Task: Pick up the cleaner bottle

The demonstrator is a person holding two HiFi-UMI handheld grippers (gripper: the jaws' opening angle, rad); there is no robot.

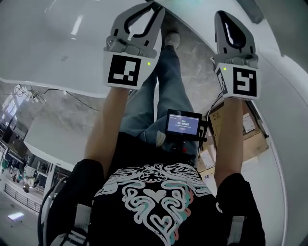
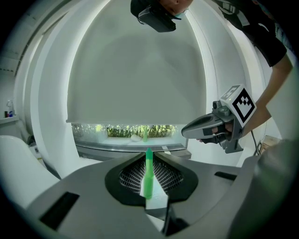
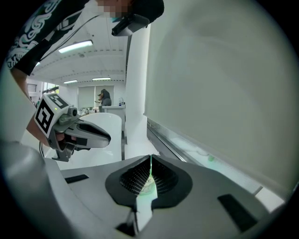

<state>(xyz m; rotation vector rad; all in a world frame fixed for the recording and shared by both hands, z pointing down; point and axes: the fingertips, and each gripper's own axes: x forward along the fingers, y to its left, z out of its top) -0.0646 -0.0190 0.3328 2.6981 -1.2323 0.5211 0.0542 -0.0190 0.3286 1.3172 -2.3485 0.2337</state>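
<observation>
Both closed: left gripper [image 1: 154,6], right gripper [image 1: 223,15], well apart

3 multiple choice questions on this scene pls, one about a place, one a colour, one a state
1. Where is the small screen? A on the floor B between the left forearm and right forearm C on a shelf
2. What colour is the small bottle on the window ledge? A green B red C black
3. How do the left tongs and right tongs stand? A both wide open B left open, right shut C both shut
Answers: 1 B, the head view shows it between the arms; 2 A, it stands green on the pale ledge; 3 C, each gripper view shows its tips together.
</observation>
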